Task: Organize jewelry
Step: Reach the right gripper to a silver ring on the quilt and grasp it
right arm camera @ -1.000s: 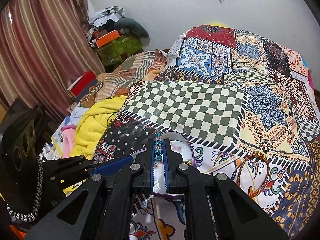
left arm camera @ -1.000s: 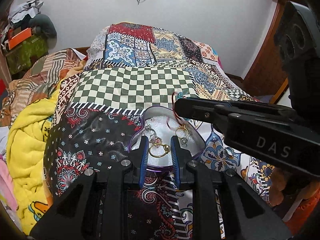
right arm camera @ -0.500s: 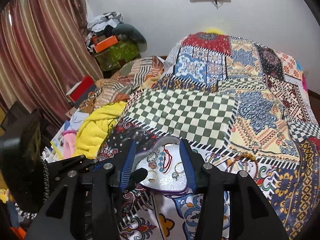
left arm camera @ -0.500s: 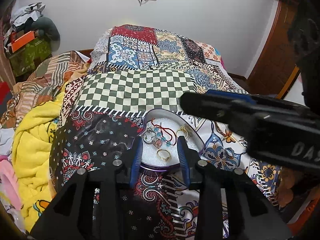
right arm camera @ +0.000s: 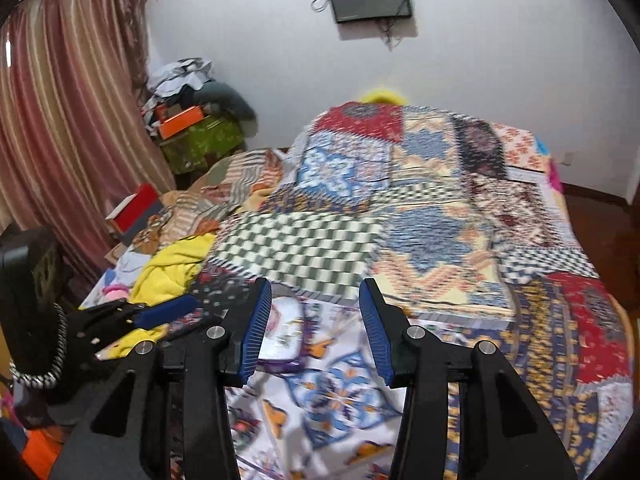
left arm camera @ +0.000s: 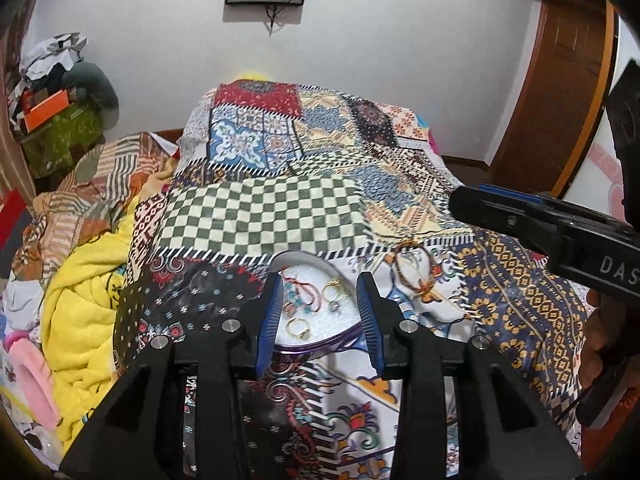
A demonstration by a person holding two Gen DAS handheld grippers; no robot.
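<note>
Jewelry tray sits between the gaping, empty left claw; descend squarely over one gold ring.

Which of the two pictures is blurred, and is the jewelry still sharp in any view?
Right wrist view: motion blur smears the patchwork bedspread and the purple-rimmed white jewelry tray. Left wrist view: sharp; the gold ring in the tray reads clearly. Both show fisheye bending at the edges.
</note>
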